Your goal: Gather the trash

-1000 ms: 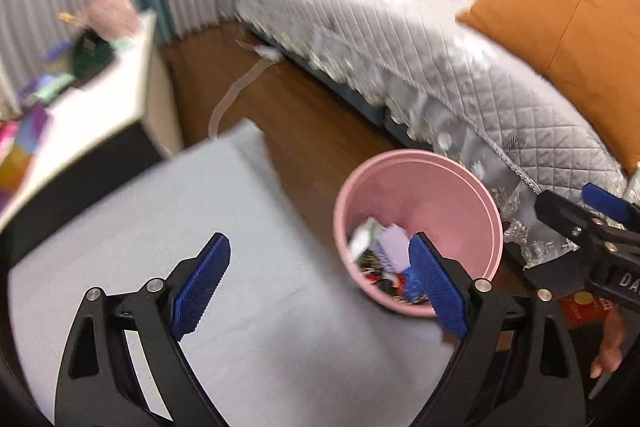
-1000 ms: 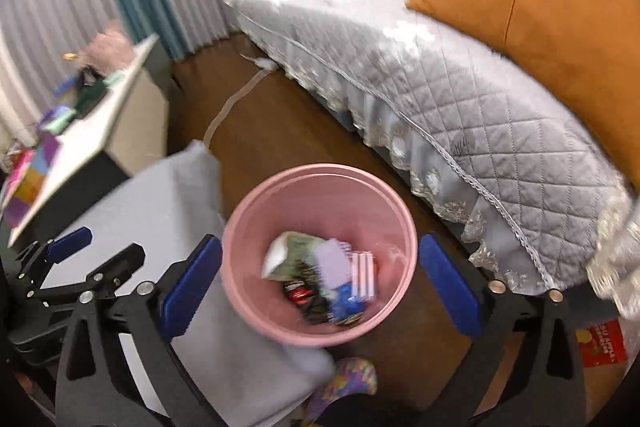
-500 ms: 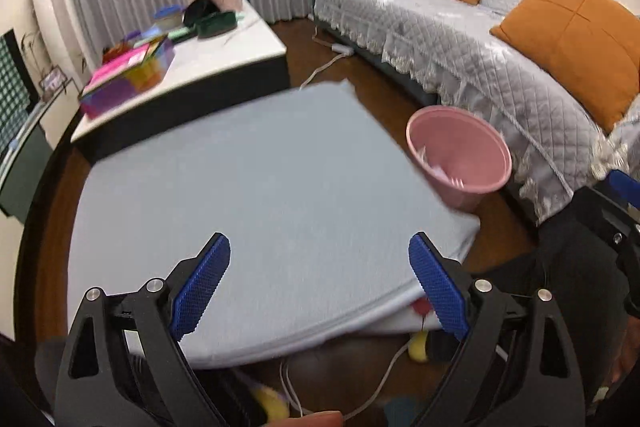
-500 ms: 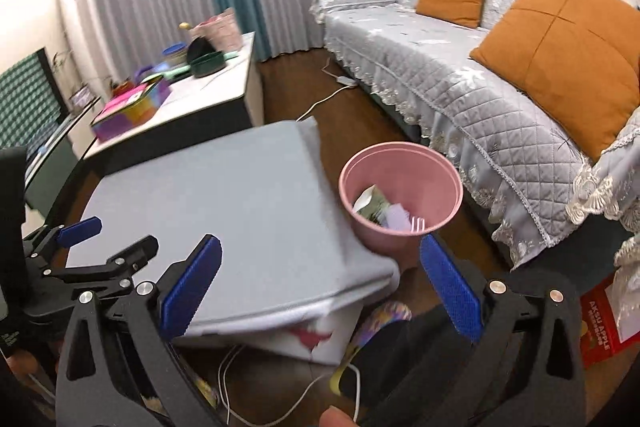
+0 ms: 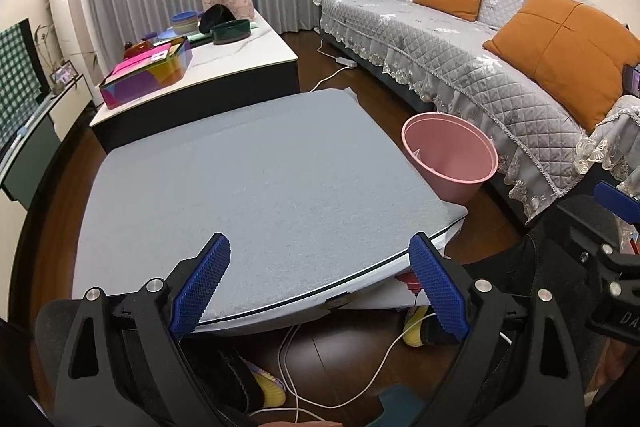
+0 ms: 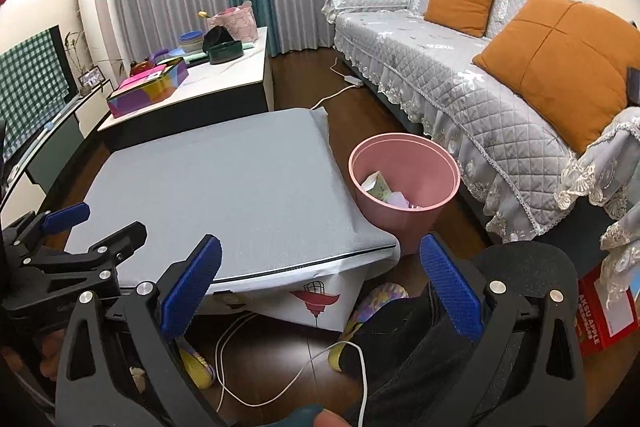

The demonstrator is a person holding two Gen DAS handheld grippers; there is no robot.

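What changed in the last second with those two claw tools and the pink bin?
Both tools pulled up and back from the pink trash bin. A second ago they hung right over it; now the left gripper and right gripper sit behind the near edge of the grey pad. Nothing was grabbed or dropped. Both stayed open and empty, and the wrappers still lie in the bin.

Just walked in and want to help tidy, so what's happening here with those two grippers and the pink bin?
A person is collecting trash with a gripper in each hand. The left gripper and right gripper are both open and hold nothing, above the near edge of the grey padded table. The pink bin stands on the floor between table and sofa, with wrappers inside.
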